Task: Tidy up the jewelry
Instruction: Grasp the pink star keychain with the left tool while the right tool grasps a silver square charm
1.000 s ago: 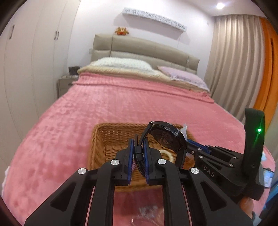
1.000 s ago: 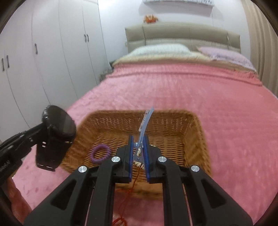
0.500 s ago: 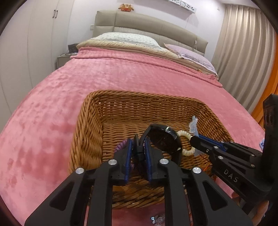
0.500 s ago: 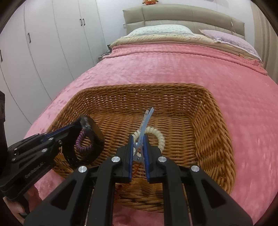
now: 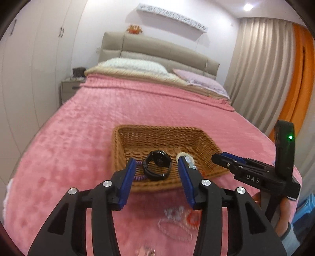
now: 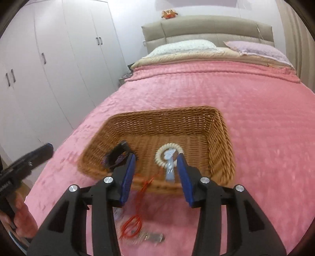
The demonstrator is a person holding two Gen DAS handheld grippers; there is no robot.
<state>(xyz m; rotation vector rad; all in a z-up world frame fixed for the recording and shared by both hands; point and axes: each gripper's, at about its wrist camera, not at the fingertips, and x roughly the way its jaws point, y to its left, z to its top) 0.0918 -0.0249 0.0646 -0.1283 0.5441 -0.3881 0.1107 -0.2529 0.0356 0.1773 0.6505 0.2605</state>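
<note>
Left gripper spread wide at lower centre, nothing between the blue pads; right gripper likewise (both empty).

The letters "DAS" stand in white on the black body of the right gripper, read in the left wrist view; the same body carries a lit green dot on its upright black part, a light and no lettering; in the right wrist view the left gripper shows pale lettering at the frame edge, cut off and too blurred to read; the long white wall plaque above the headboard bears dark markings too small to make out.
</note>
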